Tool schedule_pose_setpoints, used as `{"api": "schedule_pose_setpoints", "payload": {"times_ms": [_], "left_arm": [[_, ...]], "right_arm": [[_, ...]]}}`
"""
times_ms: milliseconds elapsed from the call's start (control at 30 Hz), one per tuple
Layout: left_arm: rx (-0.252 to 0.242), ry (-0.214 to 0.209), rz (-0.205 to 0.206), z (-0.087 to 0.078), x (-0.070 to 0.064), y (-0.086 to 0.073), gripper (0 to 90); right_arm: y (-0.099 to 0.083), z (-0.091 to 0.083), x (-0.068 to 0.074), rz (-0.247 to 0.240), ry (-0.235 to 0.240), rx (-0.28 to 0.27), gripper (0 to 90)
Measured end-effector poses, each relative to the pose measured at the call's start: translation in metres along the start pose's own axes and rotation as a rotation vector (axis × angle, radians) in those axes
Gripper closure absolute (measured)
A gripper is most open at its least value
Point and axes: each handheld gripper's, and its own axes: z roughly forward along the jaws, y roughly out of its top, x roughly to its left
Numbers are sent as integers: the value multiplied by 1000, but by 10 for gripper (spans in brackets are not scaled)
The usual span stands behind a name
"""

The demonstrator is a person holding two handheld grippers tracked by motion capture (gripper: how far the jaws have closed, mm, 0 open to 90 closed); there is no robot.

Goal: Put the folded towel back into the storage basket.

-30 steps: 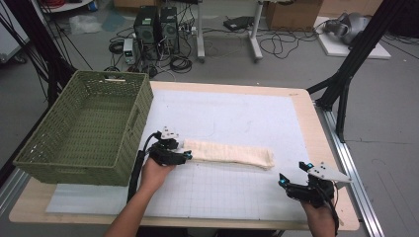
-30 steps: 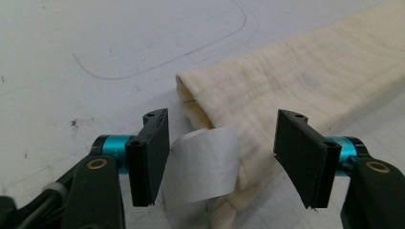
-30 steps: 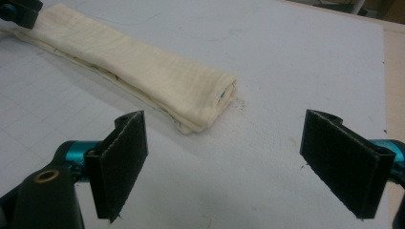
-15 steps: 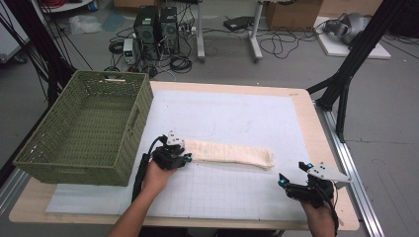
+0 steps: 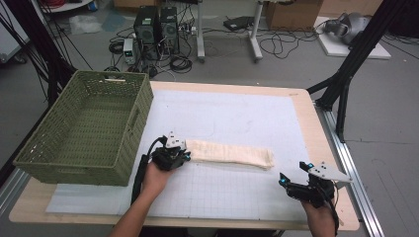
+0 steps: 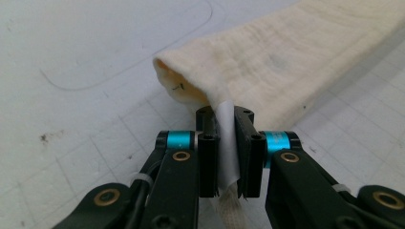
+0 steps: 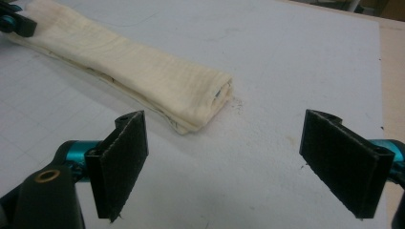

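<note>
Left gripper (image 6: 225,143) pinches cloth (image 5: 230,153) corner; right gripper (image 7: 239,162) spread, idle at 5 o'clock. Lift slowly toward basket (image 5: 29,163).

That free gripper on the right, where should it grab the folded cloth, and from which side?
Probably the cloth's free right end, coming in low from the right. The left gripper is shut on a white tab at the other end. The right gripper, jaws wide open, already faces that end, where the folded layers stack into an edge that a pinch across their thickness could catch together.

Green basket (image 5: 84,131) walls off table's left, white mat (image 5: 247,118) open beyond folded towel (image 5: 230,153)
</note>
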Motion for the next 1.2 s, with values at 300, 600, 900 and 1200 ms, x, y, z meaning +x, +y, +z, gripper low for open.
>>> {"api": "schedule_pose_setpoints", "payload": {"times_ms": [300, 600, 900, 1200], "left_arm": [[-76, -40, -18, -15, -3, -11, 812], [-134, -90, -29, -24, -2, -16, 807], [-159, -104, -32, -28, -3, -17, 805], [-196, -105, -46, -33, -4, -20, 805]], "right_arm": [[4, 5, 4, 10, 0, -5, 152], [14, 13, 14, 1, 48, -72, 172], [25, 35, 14, 32, 73, -83, 180], [14, 61, 12, 8, 6, 39, 239]]}}
